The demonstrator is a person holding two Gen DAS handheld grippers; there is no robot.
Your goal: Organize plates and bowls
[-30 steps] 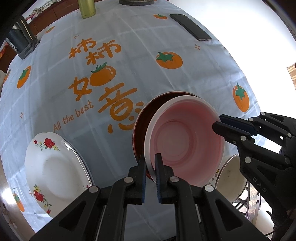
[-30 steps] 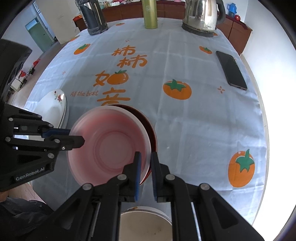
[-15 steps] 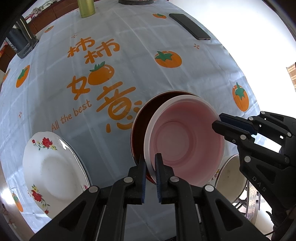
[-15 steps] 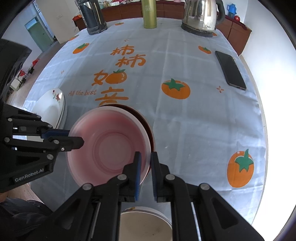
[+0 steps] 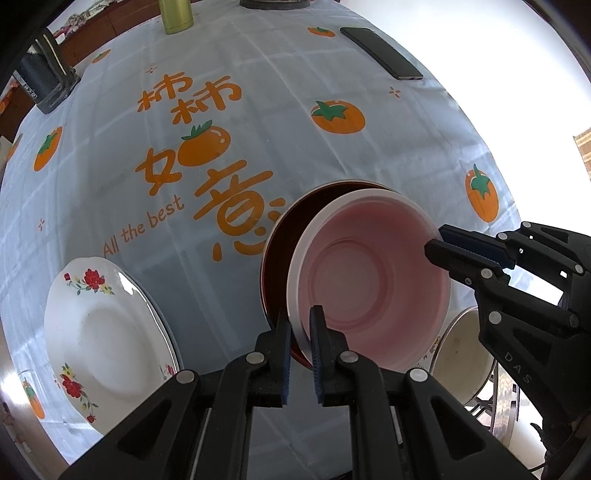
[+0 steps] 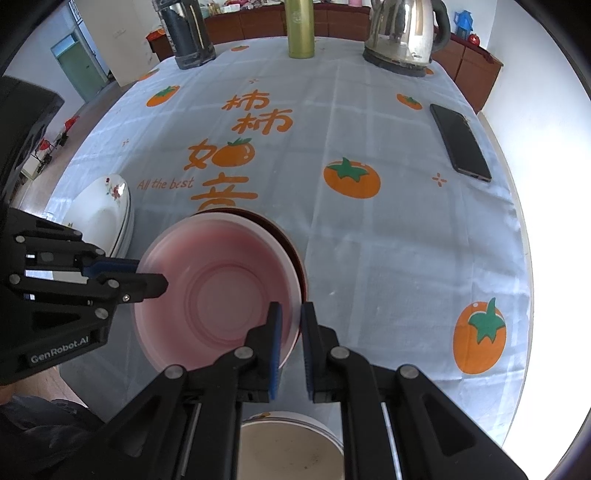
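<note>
A pink plastic bowl (image 5: 369,280) is held over a dark red-brown bowl (image 5: 284,251) on the tablecloth. My left gripper (image 5: 300,321) is shut on the pink bowl's near rim. My right gripper (image 6: 291,317) is shut on the opposite rim of the pink bowl (image 6: 218,291), and its fingers (image 5: 458,254) show in the left wrist view. The dark bowl (image 6: 291,243) peeks out behind the pink one. A white floral plate (image 5: 103,339) lies at the table's left edge, also in the right wrist view (image 6: 103,214).
A cream metal-rimmed bowl (image 5: 461,354) sits below the table edge, also seen in the right wrist view (image 6: 288,446). A black phone (image 6: 461,144), a steel kettle (image 6: 402,33), a green bottle (image 6: 301,29) and a dark jug (image 6: 188,33) stand farther back.
The pink bowl, held by both grippers, has shifted slightly toward the table's near edge relative to the cloth. Both grips are unchanged.
</note>
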